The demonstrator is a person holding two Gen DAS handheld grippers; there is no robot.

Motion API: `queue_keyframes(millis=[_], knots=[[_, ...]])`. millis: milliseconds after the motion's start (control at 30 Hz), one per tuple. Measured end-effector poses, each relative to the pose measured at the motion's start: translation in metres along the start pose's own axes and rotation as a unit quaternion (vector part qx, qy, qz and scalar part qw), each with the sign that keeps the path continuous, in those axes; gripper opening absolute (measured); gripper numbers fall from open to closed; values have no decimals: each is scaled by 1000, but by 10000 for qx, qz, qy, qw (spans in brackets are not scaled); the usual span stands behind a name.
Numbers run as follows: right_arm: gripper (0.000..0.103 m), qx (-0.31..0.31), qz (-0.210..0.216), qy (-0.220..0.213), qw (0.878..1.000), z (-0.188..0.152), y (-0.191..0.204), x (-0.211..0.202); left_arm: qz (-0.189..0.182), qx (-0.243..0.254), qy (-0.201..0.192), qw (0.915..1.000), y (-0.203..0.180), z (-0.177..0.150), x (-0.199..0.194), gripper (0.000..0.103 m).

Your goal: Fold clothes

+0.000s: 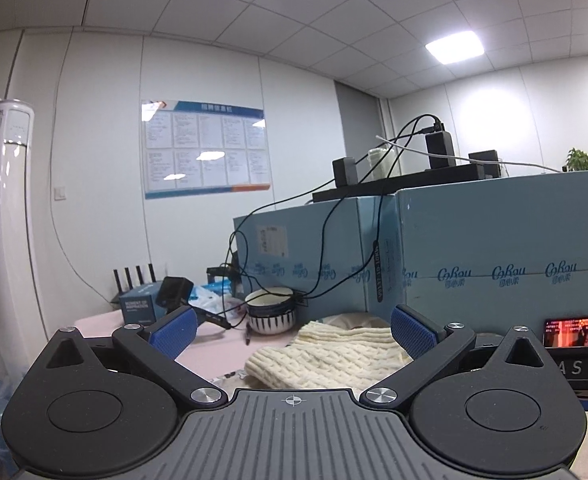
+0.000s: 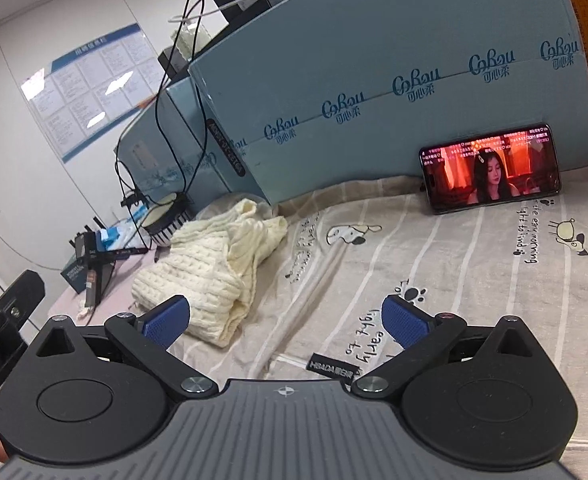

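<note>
A cream cable-knit sweater point(image 2: 209, 268) lies bunched and partly folded on a striped cartoon-print sheet point(image 2: 434, 280). It also shows in the left wrist view point(image 1: 326, 356), just beyond the fingers. My left gripper point(image 1: 289, 330) is open and empty, held above the sweater's near edge. My right gripper point(image 2: 285, 318) is open and empty above the sheet. Its left blue pad point(image 2: 165, 320) is near the sweater's front corner, not touching it.
Large blue cardboard boxes point(image 2: 374, 80) stand behind the sweater, with chargers and cables point(image 1: 438, 148) on top. A phone point(image 2: 490, 168) playing video leans on the box. A striped bowl point(image 1: 271, 312), a router box point(image 1: 141, 304) and a white tower fan point(image 1: 1, 220) are at left.
</note>
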State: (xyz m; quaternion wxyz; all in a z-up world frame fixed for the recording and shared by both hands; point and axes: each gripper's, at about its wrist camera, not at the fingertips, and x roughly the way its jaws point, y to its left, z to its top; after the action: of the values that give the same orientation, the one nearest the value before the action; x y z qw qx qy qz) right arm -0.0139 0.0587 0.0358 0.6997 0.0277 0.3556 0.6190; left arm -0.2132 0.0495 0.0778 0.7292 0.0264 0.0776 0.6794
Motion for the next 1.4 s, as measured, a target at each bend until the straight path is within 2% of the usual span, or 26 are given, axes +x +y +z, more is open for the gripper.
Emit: queue_keyframes(millis=[667,1000,1400], knots=[[103,-658,59,100,9978,-14,24,1,106,-51,92,9999,13,-8,7,103],[103,-435,-122,36,9990,-10,15,3,190,-9,139,9997,14,-12,9,103],[103,-537,-170,60,9984,-14,18,7,194,48,170,9997,14,-16,13,103]])
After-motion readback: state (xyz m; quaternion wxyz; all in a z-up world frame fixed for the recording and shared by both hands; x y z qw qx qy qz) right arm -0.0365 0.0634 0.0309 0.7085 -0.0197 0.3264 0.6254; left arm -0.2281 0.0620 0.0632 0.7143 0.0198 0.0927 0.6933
